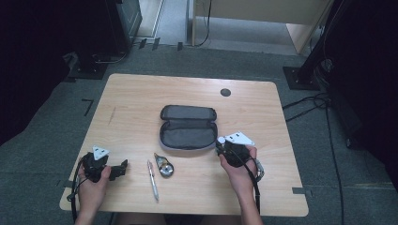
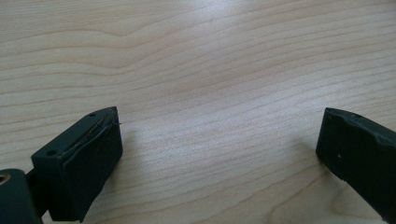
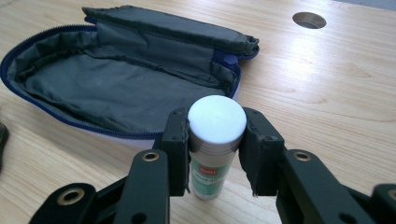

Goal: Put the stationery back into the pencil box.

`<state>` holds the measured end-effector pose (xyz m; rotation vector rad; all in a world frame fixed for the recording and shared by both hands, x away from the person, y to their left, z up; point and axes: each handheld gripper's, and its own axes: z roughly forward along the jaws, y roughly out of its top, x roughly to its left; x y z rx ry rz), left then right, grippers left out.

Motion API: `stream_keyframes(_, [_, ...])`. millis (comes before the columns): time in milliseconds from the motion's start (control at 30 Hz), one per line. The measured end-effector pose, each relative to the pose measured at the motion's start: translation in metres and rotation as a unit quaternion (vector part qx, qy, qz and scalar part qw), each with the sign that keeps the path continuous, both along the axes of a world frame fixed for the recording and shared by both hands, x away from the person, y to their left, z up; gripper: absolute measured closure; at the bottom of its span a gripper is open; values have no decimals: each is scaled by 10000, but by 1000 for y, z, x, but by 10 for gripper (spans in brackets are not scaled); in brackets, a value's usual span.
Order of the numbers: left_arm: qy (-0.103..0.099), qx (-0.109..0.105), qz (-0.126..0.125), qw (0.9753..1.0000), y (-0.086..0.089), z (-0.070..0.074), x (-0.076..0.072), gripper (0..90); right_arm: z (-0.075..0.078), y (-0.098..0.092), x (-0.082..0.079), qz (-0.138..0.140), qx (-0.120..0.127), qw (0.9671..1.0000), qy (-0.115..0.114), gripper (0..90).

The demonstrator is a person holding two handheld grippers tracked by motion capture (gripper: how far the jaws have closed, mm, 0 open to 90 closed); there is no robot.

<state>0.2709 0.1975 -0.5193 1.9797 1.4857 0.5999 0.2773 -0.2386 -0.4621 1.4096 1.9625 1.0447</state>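
**Glue stick's in the jaws, pencil case is wide open, next stop is the case**

Closest in, the right gripper (image 3: pixel 217 154) is pinched around a glue stick (image 3: pixel 215 135). It's a white cap on top with a grey collar under it, then a white body with a green label and a small red logo I can't read. The jaws grip it from both sides just below the cap, and it stands pretty much upright, with its bottom end down near the table (image 3: pixel 336 93). From above it's at the right front of the table, just beside the case's near right corner.

So I'd say we're at the carry step: stick grabbed, not yet in. The next move looks like a short one, lift it over the zipper edge, then tip it or lay it down so it fits lengthwise inside the flat lower half. Going in upright probably won't let the lid close.

Just behind it is the pencil case (image 3: pixel 116 88), grey fabric with a blue zipper, flopped open with the lid folded back. Nothing inside that I can see.

On the other side, the left gripper (image 2: pixel 219 144) has its jaws spread wide over bare wood, holding nothing. A pen (image 1: pixel 153 180) and a small round metal thing (image 1: pixel 164 166) lie between the two hands in the high view, near the front edge.
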Motion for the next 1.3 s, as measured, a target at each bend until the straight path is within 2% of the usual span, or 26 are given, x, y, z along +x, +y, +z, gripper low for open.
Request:
stream_keyframes(100, [1, 0, 0, 10000, 0, 0, 0, 6, 1, -2, -2, 5, -49, 10000, -61, 654])
stream_keyframes(300, [2, 3, -3, 10000, 0, 0, 0, 6, 11, -4, -8, 32, 157, 9998, -107, 655])
stream_keyframes(533, [4, 5, -3, 10000, 0, 0, 0, 6, 27, -1, -11, 209, 280, 9993, -98, 655])
stream_keyframes(700, [4, 7, -4, 10000, 0, 0, 0, 6, 38, 3, -9, 289, 348, 9988, -178, 655])
stream_keyframes(933, [1, 2, 1, 10000, 0, 0, 0, 6, 50, 15, -2, 414, 469, 9977, -263, 655])
stream_keyframes(1100, [-2, 8, -4, 10000, 0, 0, 0, 6, 57, 28, 7, 521, 390, 9973, -327, 655])
stream_keyframes(1300, [1, 3, 0, 10000, 0, 0, 0, 6, 56, 40, 21, 575, 358, 9970, -366, 655])
